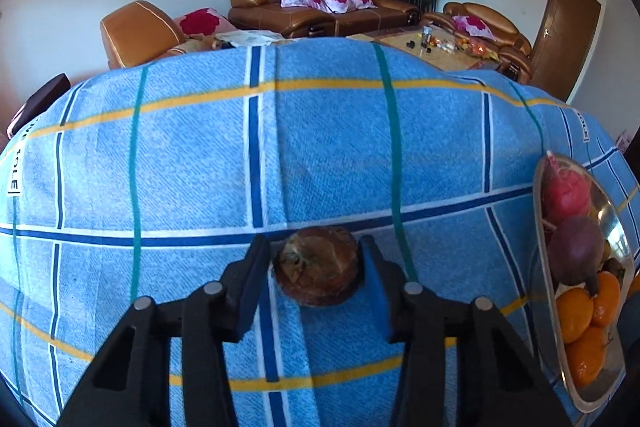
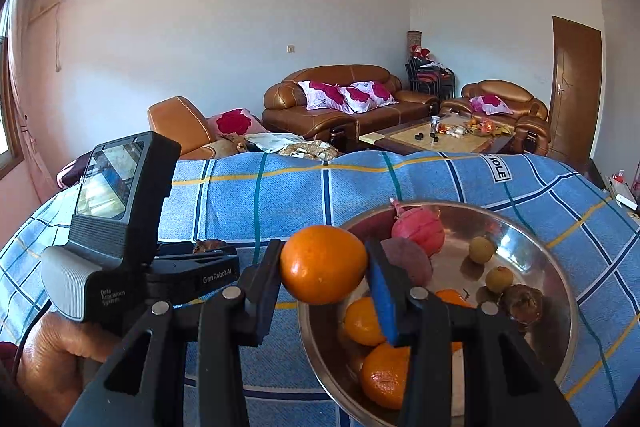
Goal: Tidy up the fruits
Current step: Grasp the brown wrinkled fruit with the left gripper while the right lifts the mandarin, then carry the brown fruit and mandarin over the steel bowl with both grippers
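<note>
Over a blue checked cloth (image 1: 320, 147), the right gripper (image 2: 324, 267) is pinching an orange (image 2: 323, 269) just beside the steel bowl's (image 2: 560, 307) rim, while the left gripper (image 1: 316, 263) is bracketing a brown, shrivelled fruit (image 1: 316, 267) resting on the cloth — contact unclear. Gathering is underway; next, seemingly, the orange is going over the rim — gently.

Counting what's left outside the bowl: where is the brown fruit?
In the left wrist view, the brown fruit sits on the blue checked cloth between the left gripper's fingers, left of the metal bowl.
</note>
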Action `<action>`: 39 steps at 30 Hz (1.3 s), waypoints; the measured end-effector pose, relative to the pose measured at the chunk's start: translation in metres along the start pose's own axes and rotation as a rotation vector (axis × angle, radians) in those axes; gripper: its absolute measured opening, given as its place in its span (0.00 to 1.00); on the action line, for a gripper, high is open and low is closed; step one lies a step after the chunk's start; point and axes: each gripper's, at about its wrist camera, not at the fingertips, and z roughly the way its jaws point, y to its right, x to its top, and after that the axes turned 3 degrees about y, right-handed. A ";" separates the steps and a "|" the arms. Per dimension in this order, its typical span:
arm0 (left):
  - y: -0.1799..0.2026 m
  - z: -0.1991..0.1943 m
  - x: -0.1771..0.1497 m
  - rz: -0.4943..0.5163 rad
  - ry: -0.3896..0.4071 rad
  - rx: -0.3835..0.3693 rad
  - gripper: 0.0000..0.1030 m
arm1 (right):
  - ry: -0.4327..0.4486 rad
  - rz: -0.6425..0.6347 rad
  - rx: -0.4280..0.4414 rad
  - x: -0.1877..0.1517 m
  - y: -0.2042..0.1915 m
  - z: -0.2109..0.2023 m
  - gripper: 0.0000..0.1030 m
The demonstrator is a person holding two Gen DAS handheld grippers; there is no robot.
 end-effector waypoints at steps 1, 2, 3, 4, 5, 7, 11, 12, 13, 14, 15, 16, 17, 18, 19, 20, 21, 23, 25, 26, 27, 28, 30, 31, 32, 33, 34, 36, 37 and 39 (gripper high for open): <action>0.000 0.000 0.000 0.003 0.000 0.000 0.41 | 0.001 -0.003 0.001 -0.001 -0.001 -0.001 0.42; 0.000 0.000 0.000 0.000 0.002 -0.009 0.41 | 0.003 -0.007 0.003 -0.001 -0.002 -0.001 0.42; -0.002 -0.001 0.000 -0.009 0.007 -0.018 0.41 | 0.004 -0.009 0.004 -0.001 -0.003 -0.001 0.42; -0.005 -0.004 -0.001 -0.020 0.016 -0.014 0.41 | 0.005 -0.012 0.004 -0.001 -0.004 -0.002 0.42; -0.009 -0.010 -0.004 -0.027 0.033 0.005 0.41 | 0.006 -0.015 0.004 -0.002 -0.005 -0.002 0.42; -0.014 -0.024 -0.011 -0.032 0.081 0.039 0.41 | 0.010 -0.020 0.007 -0.003 -0.007 -0.002 0.42; -0.021 -0.055 -0.030 -0.028 0.162 0.108 0.41 | 0.027 -0.041 0.012 -0.004 -0.013 -0.005 0.42; -0.023 -0.063 -0.034 -0.028 0.177 0.121 0.41 | 0.034 -0.047 0.012 -0.005 -0.015 -0.007 0.42; -0.025 -0.070 -0.039 -0.030 0.192 0.129 0.41 | 0.042 -0.053 0.010 -0.006 -0.017 -0.009 0.42; -0.027 -0.077 -0.044 -0.034 0.208 0.135 0.41 | 0.048 -0.058 0.004 -0.006 -0.017 -0.010 0.42; -0.028 -0.083 -0.049 -0.040 0.220 0.144 0.41 | 0.053 -0.063 -0.001 -0.007 -0.018 -0.011 0.42; -0.029 -0.088 -0.054 -0.041 0.228 0.154 0.41 | 0.054 -0.065 -0.006 -0.008 -0.019 -0.012 0.42; -0.031 -0.093 -0.059 -0.039 0.235 0.161 0.41 | 0.053 -0.063 -0.008 -0.010 -0.020 -0.013 0.42; -0.032 -0.097 -0.064 -0.033 0.240 0.169 0.41 | 0.050 -0.058 -0.008 -0.011 -0.020 -0.014 0.42; -0.031 -0.099 -0.069 -0.027 0.242 0.179 0.41 | 0.047 -0.055 -0.010 -0.013 -0.020 -0.014 0.42; -0.030 -0.102 -0.073 -0.026 0.242 0.178 0.41 | 0.044 -0.056 -0.016 -0.014 -0.020 -0.014 0.42; -0.028 -0.106 -0.076 -0.031 0.251 0.173 0.41 | 0.049 -0.055 -0.018 -0.014 -0.020 -0.015 0.42; -0.027 -0.114 -0.083 -0.032 0.266 0.186 0.41 | 0.058 -0.057 -0.023 -0.014 -0.018 -0.019 0.42; -0.025 -0.119 -0.085 -0.032 0.277 0.192 0.41 | 0.057 -0.062 -0.026 -0.015 -0.018 -0.023 0.42; -0.023 -0.121 -0.088 -0.033 0.282 0.191 0.41 | 0.059 -0.063 -0.027 -0.016 -0.018 -0.025 0.42; -0.023 -0.124 -0.090 -0.036 0.287 0.190 0.41 | 0.060 -0.066 -0.031 -0.017 -0.017 -0.028 0.42; -0.023 -0.127 -0.092 -0.038 0.292 0.193 0.41 | 0.061 -0.069 -0.033 -0.019 -0.018 -0.030 0.42; -0.021 -0.132 -0.096 -0.042 0.303 0.198 0.41 | 0.064 -0.072 -0.039 -0.021 -0.017 -0.035 0.42; -0.020 -0.135 -0.099 -0.043 0.308 0.200 0.41 | 0.064 -0.074 -0.041 -0.022 -0.016 -0.038 0.42; -0.018 -0.138 -0.102 -0.041 0.313 0.199 0.41 | 0.063 -0.073 -0.041 -0.023 -0.016 -0.040 0.42; -0.016 -0.140 -0.103 -0.040 0.316 0.196 0.41 | 0.064 -0.071 -0.043 -0.024 -0.014 -0.042 0.42; -0.015 -0.143 -0.106 -0.039 0.320 0.195 0.41 | 0.064 -0.070 -0.045 -0.025 -0.013 -0.044 0.42; -0.012 -0.148 -0.110 -0.036 0.326 0.190 0.41 | 0.065 -0.067 -0.048 -0.026 -0.011 -0.048 0.42; -0.011 -0.150 -0.112 -0.035 0.329 0.186 0.41 | 0.068 -0.067 -0.051 -0.027 -0.010 -0.050 0.42; -0.007 -0.154 -0.116 -0.030 0.338 0.182 0.41 | 0.069 -0.070 -0.053 -0.028 -0.009 -0.053 0.42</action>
